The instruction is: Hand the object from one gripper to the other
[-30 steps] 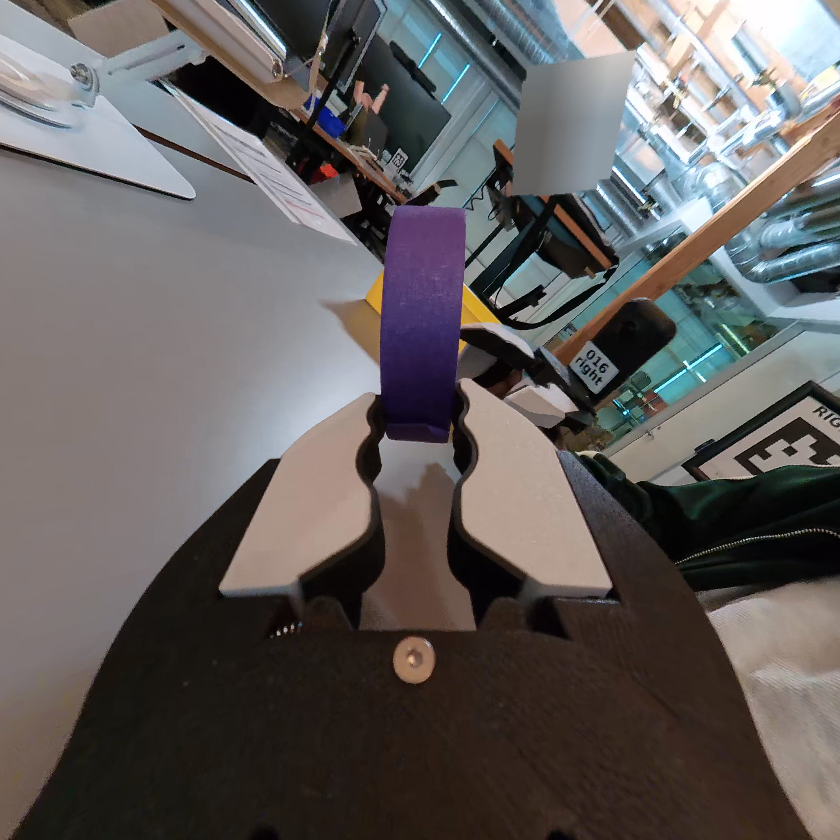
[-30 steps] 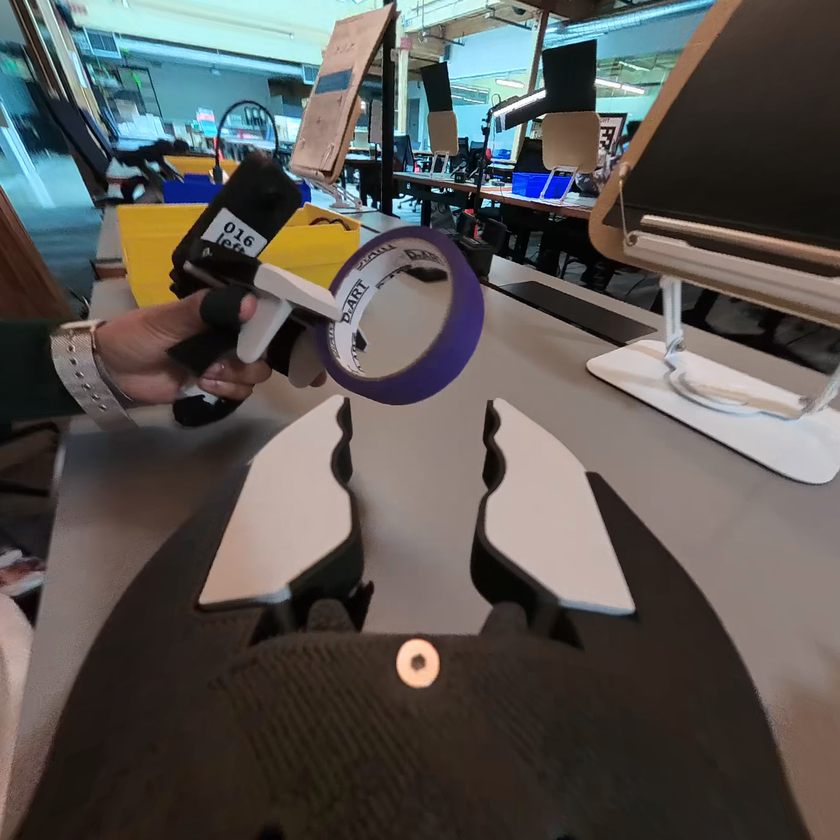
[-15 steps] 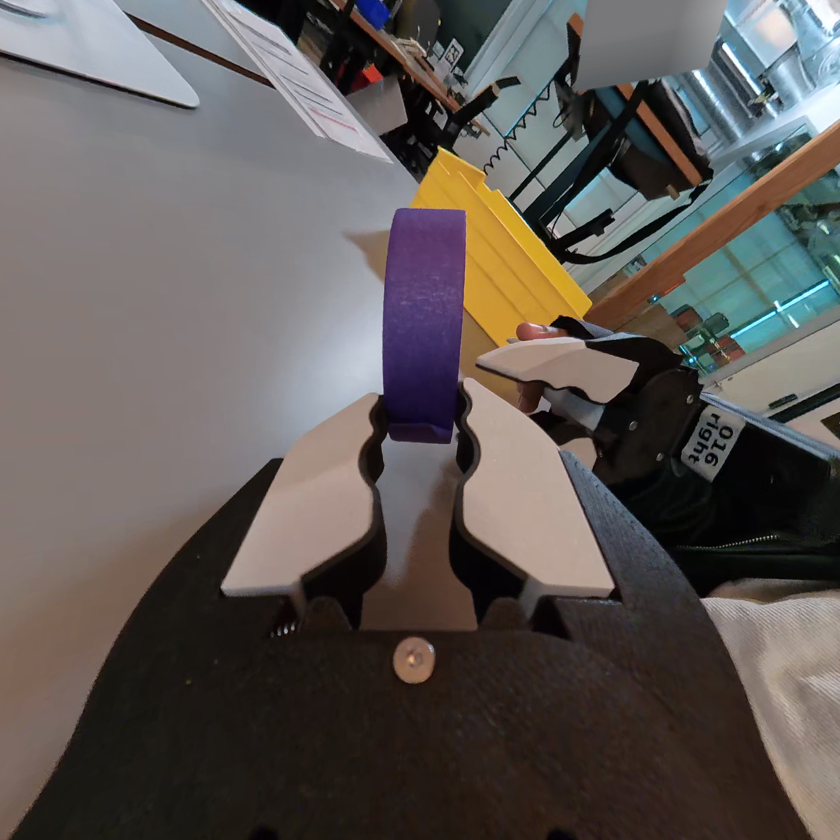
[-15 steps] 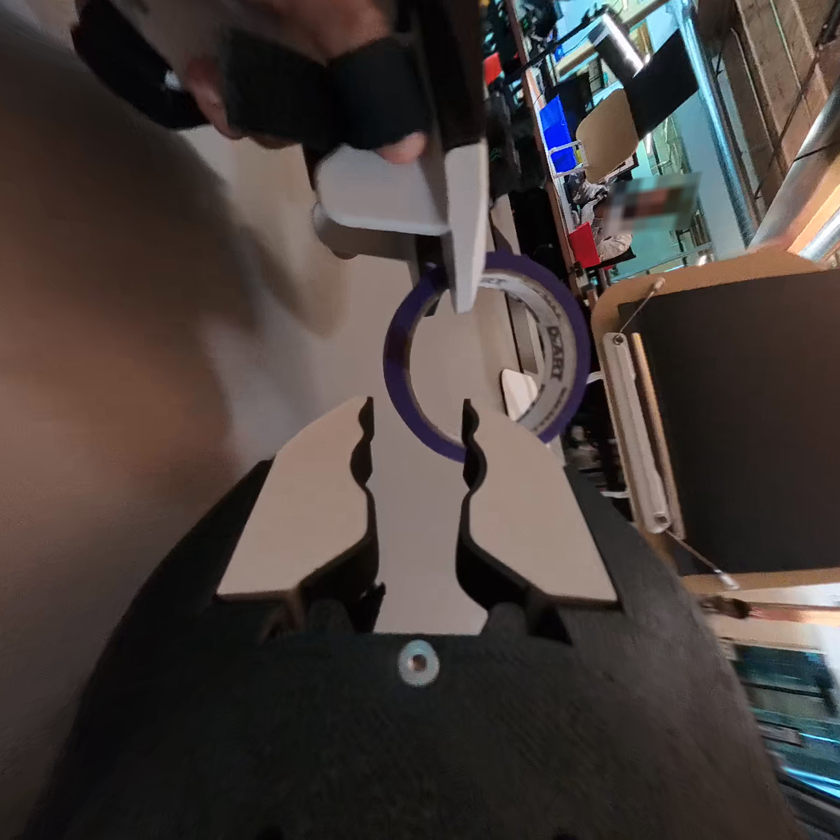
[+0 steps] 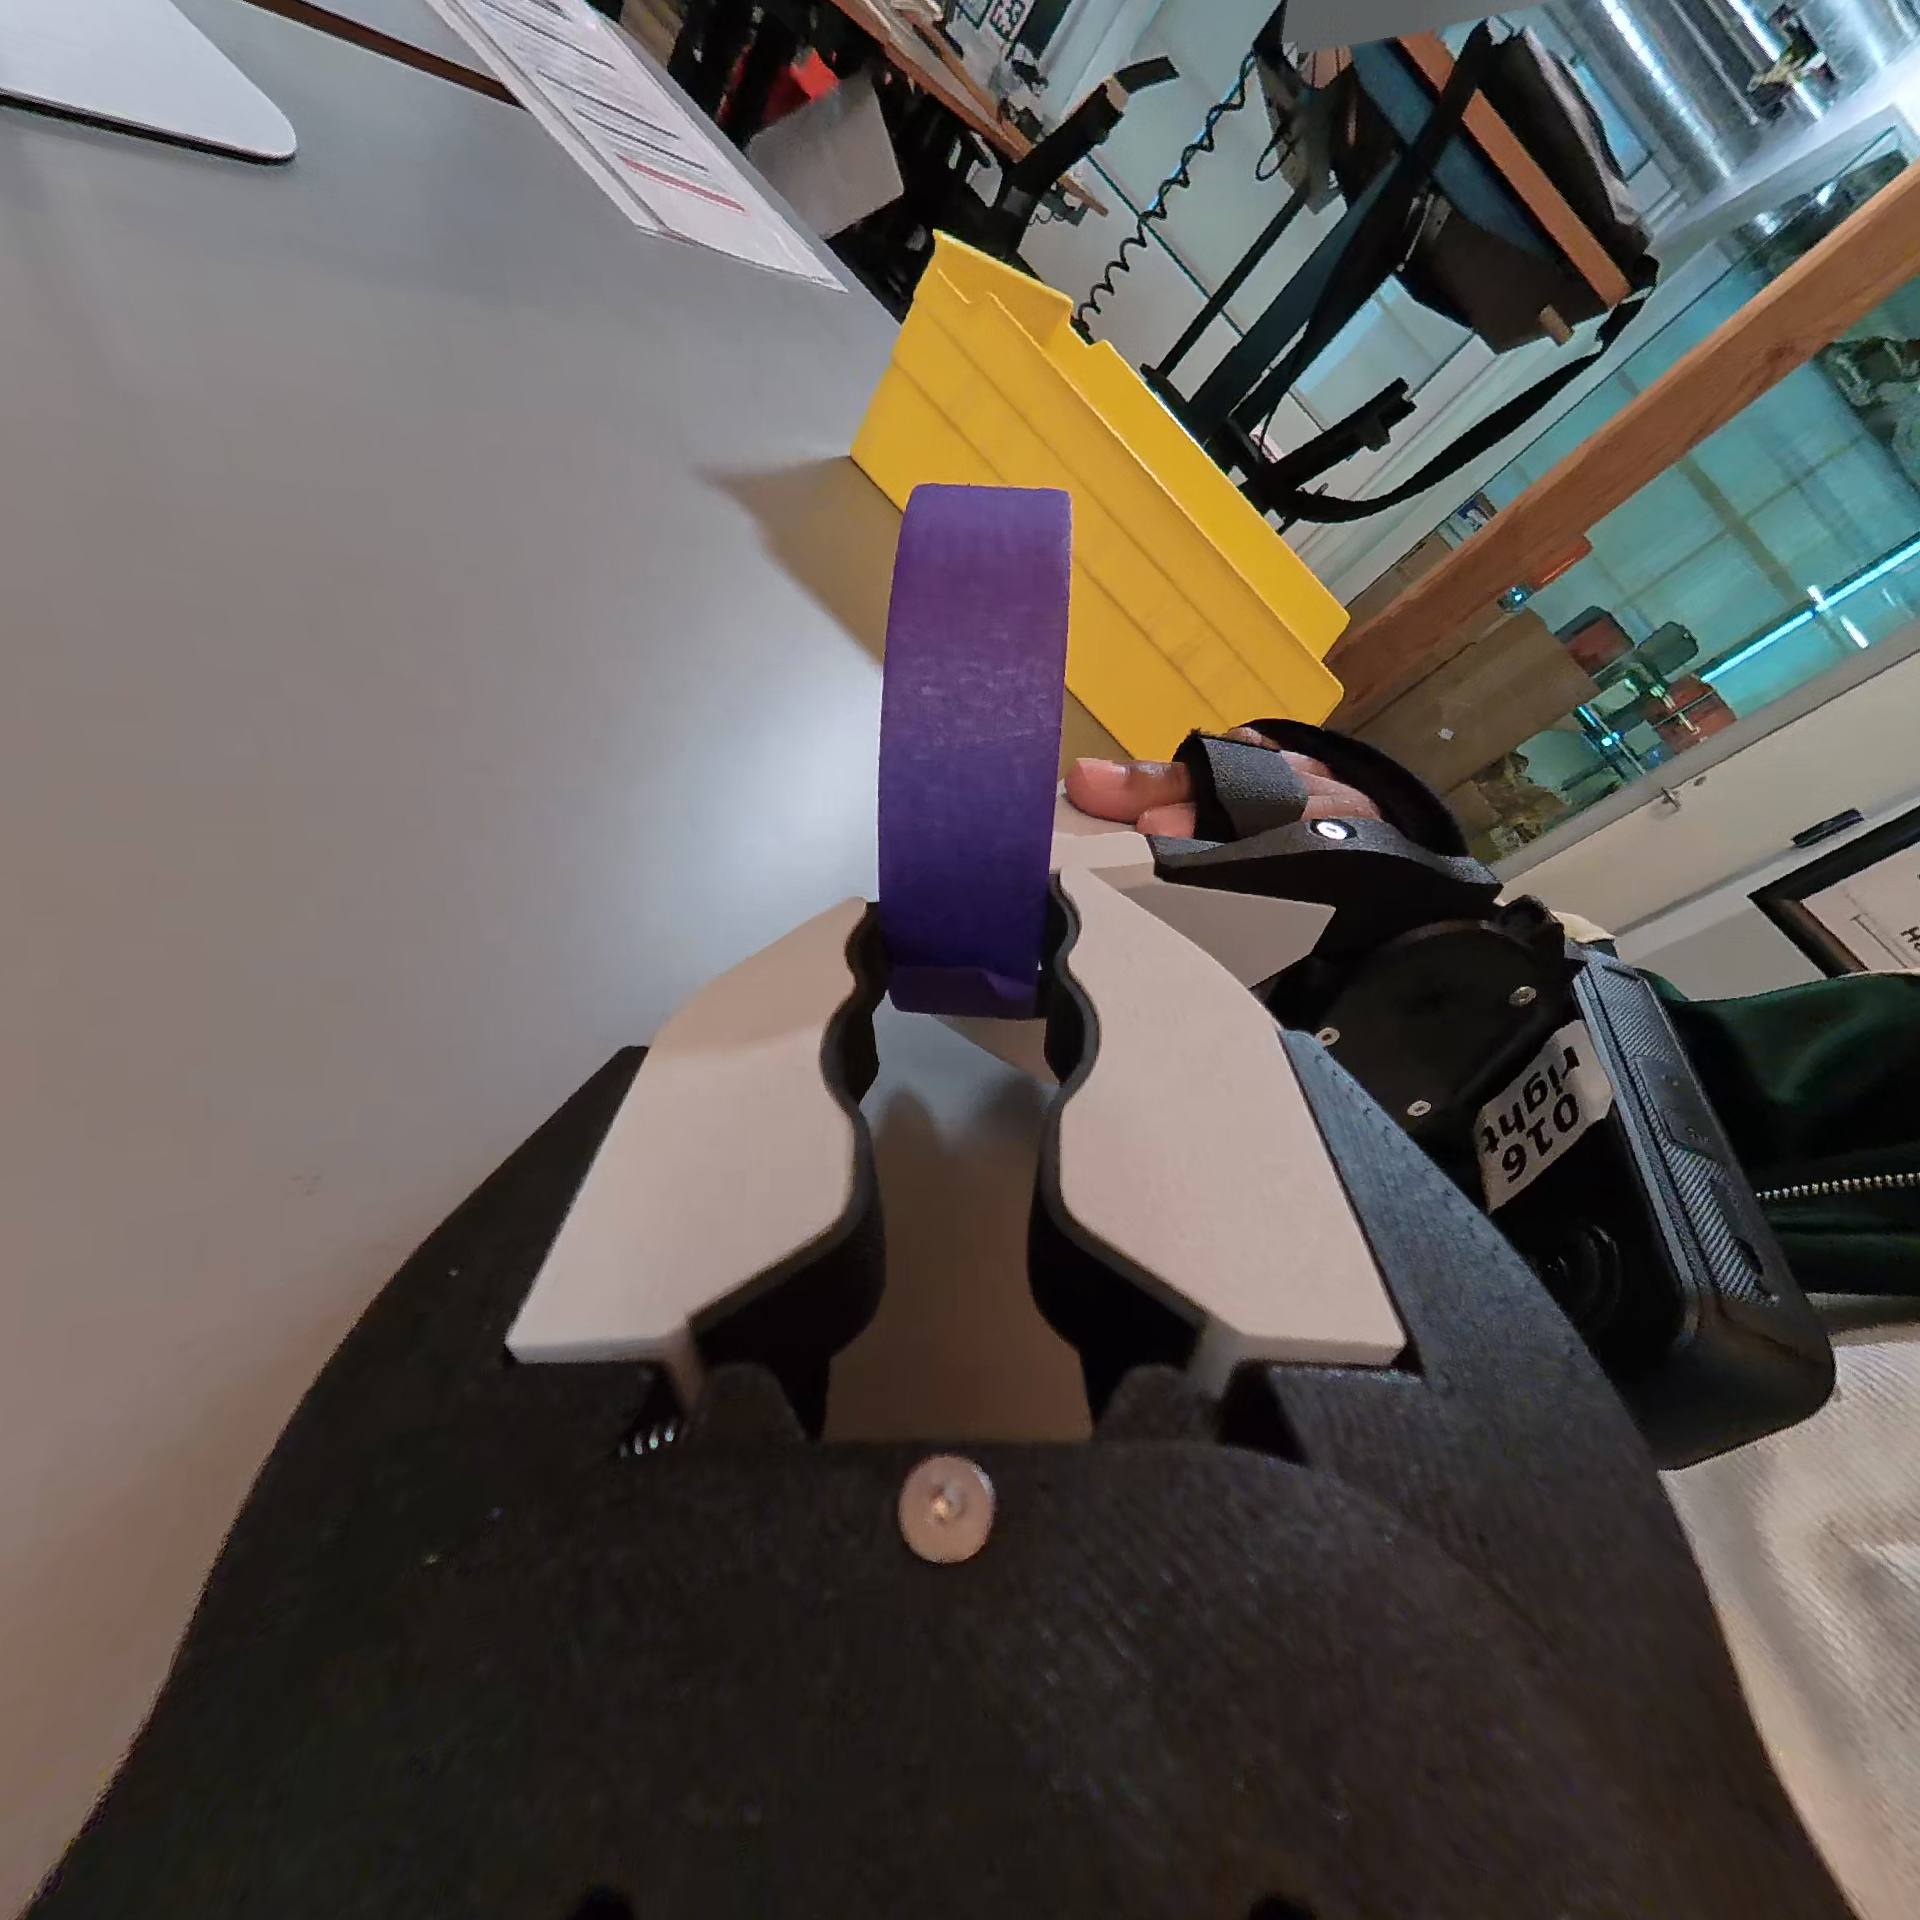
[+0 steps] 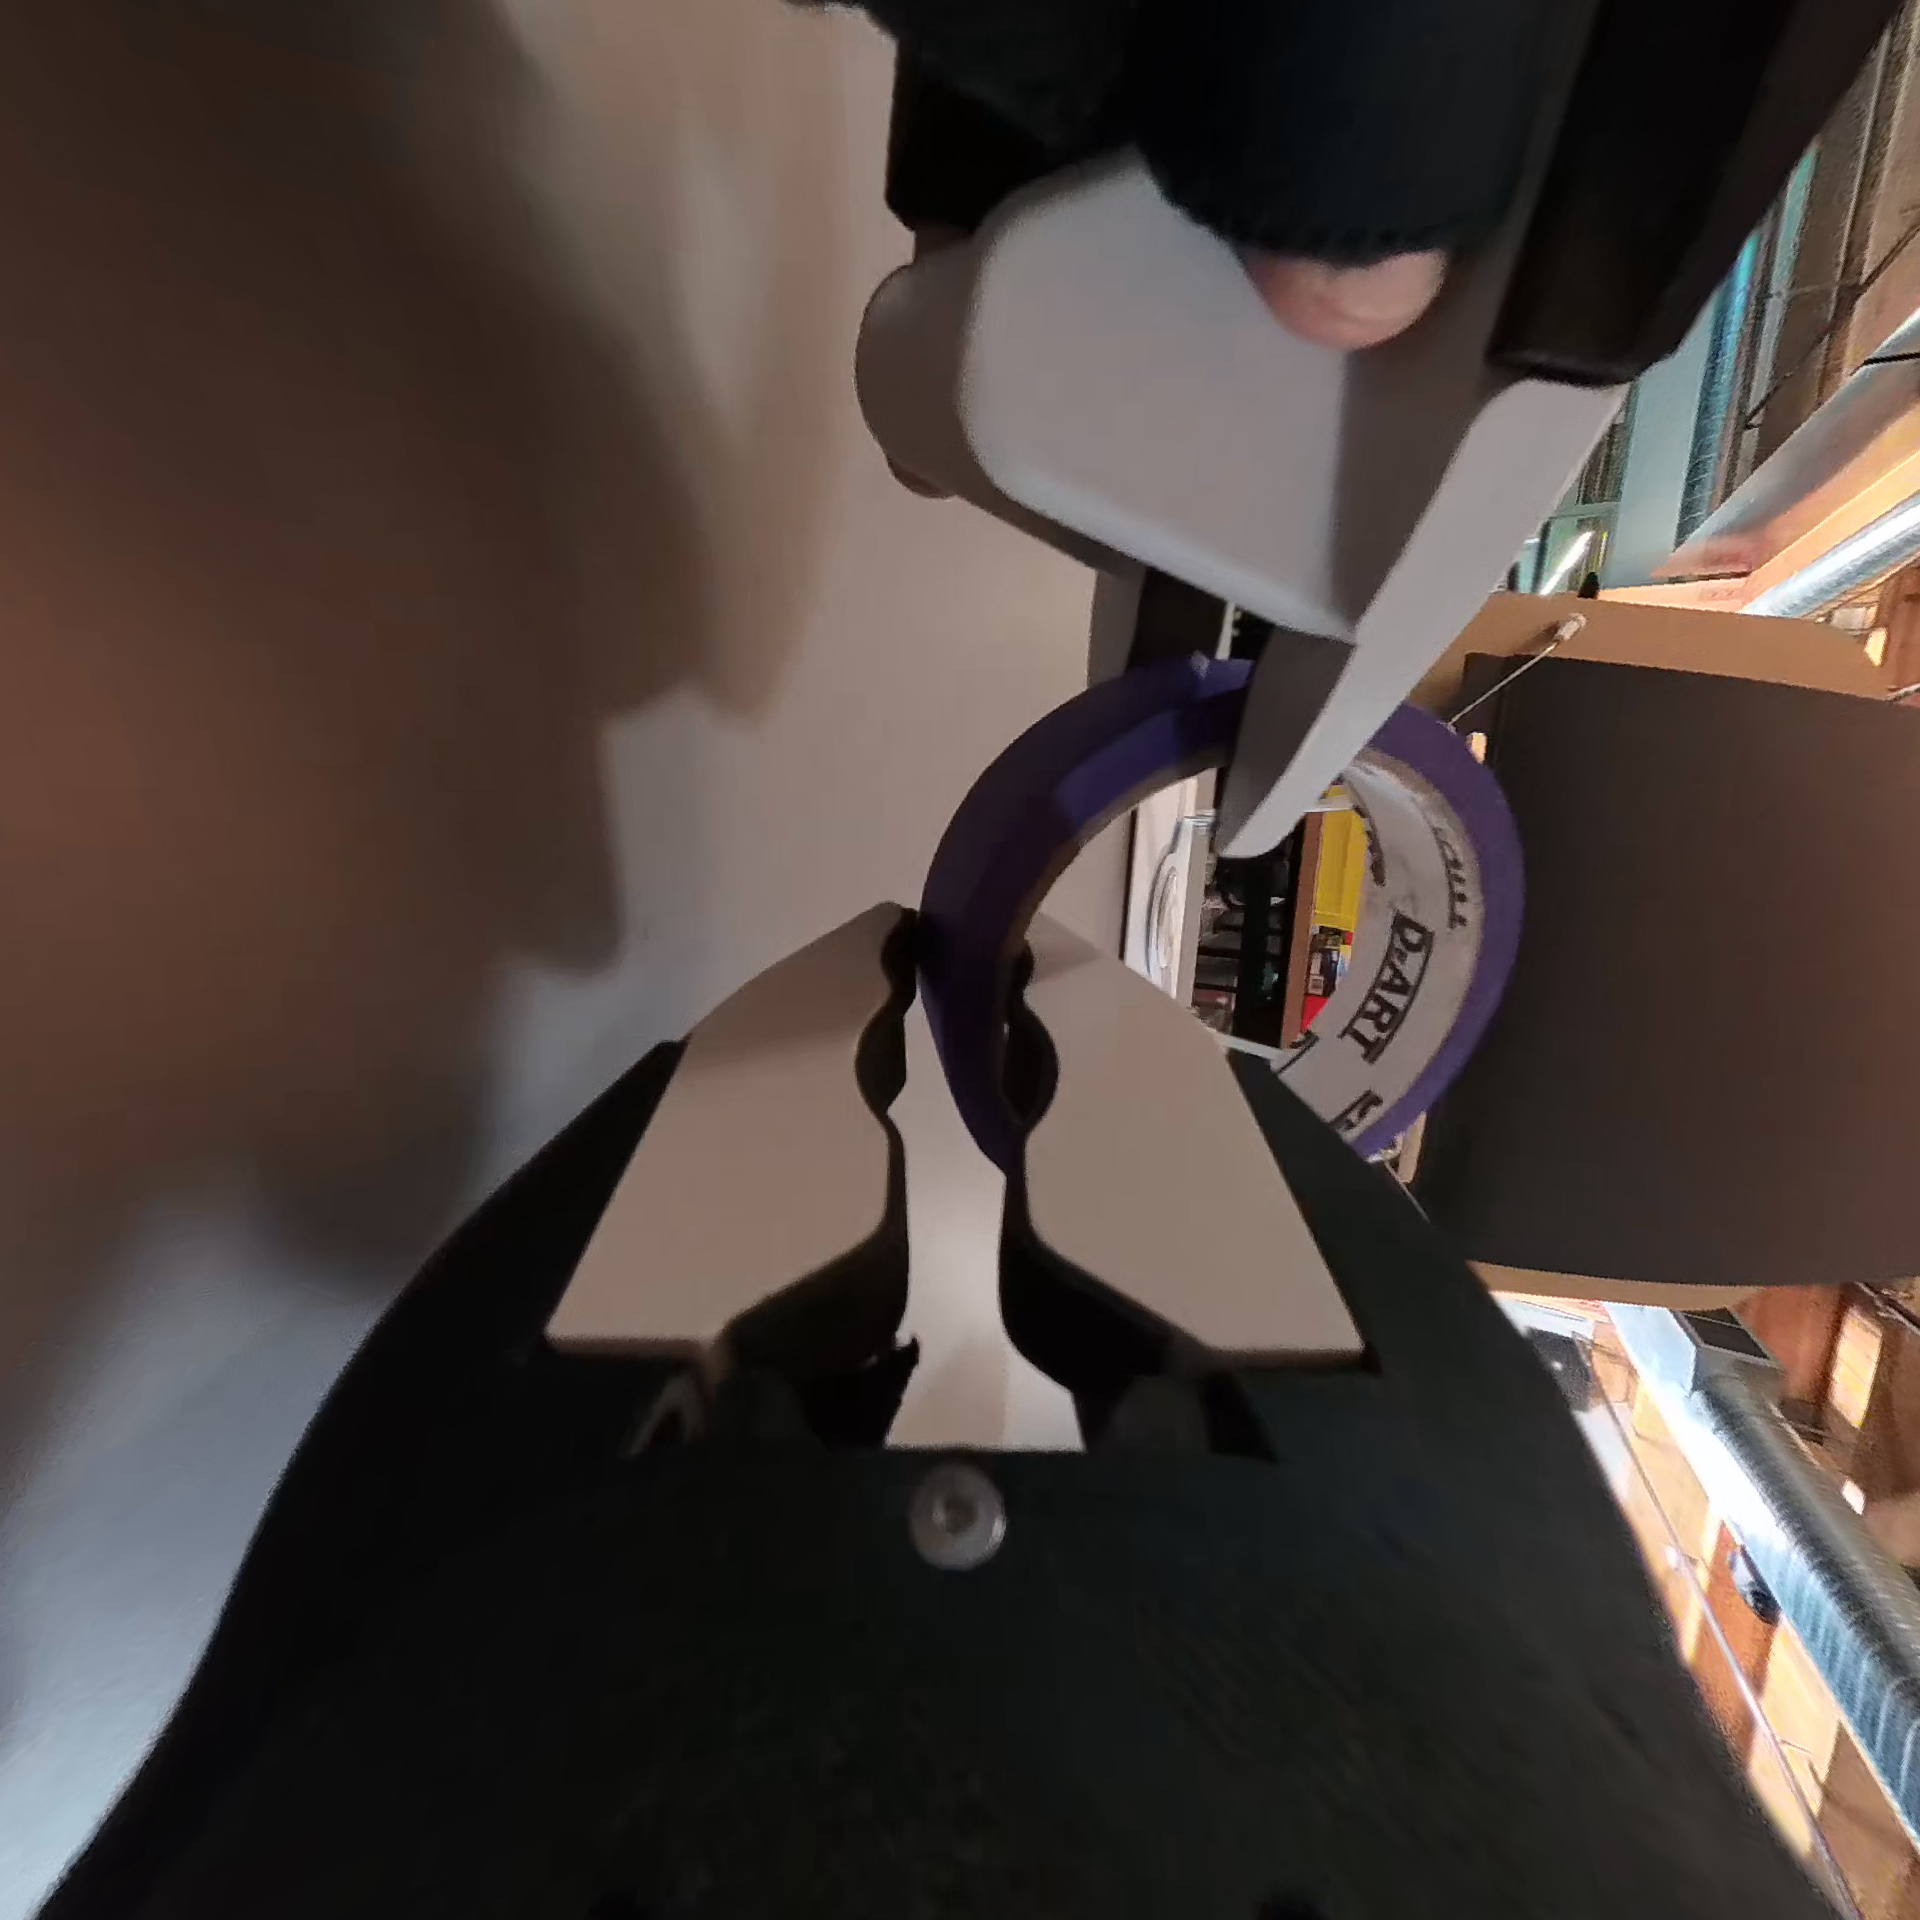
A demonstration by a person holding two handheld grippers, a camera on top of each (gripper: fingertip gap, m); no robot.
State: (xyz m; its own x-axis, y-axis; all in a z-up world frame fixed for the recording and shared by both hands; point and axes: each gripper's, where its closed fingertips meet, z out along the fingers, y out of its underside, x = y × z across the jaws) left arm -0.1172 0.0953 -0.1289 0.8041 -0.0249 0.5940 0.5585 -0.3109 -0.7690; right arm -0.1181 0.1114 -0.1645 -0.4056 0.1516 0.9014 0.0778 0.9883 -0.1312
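Observation:
A purple tape roll (image 5: 971, 707) stands on edge between the fingertips of my left gripper (image 5: 961, 920), which is shut on its band above the grey table (image 5: 416, 623). In the right wrist view my right gripper (image 6: 961, 940) is shut on the near rim of the same roll (image 6: 1039, 769). The left gripper's grey fingers (image 6: 1351, 623) clamp the roll's far rim from above. Both grippers hold the roll at once. In the left wrist view the right gripper's black body (image 5: 1455, 1018) sits just right of the roll, and its fingertips are hidden behind the roll.
A yellow bin (image 5: 1122, 520) stands on the table beyond the roll. A paper sheet (image 5: 644, 135) and a white stand base (image 5: 135, 94) lie at the far left. A dark board on a stand (image 6: 1662, 935) is to the right. A hand (image 5: 1132, 790) holds the right gripper. About 4 cm separates my left fingertips from my right.
My right gripper turned, moved in and shut on the roll's rim; a second ago it was open and short of the roll. My left gripper has kept its hold on the roll.

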